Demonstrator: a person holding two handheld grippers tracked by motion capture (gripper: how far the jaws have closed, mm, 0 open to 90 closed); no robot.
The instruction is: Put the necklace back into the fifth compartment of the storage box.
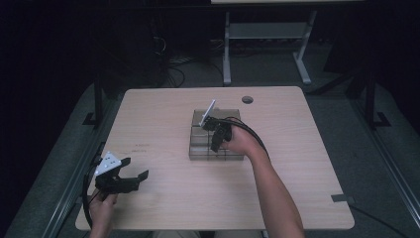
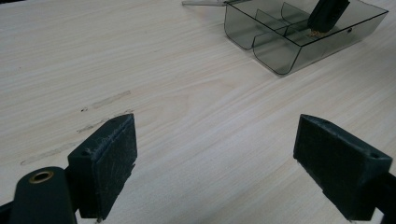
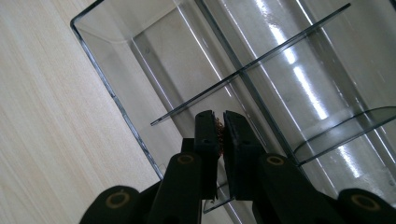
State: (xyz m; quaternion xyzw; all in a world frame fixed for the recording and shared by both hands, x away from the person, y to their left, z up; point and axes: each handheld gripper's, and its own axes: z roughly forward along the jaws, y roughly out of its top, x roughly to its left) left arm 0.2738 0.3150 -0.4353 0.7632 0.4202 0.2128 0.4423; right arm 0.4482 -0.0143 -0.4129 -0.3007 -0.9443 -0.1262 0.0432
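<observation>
A smoky clear plastic compartment tray stands at the middle of the wooden table. My right gripper points down into a compartment near the tray's front, shut on a small golden-brown piece that peeks out between its pads. What the piece is cannot be made out. My left gripper rests low over the table's front left, wide open with only bare wood between its jaws, aimed toward the tray.
A round grey cap sits in the tabletop behind the tray. A dark strip of tape lies at the front right edge. Faint scuff marks cross the wood ahead of the left gripper. Another table's legs stand beyond.
</observation>
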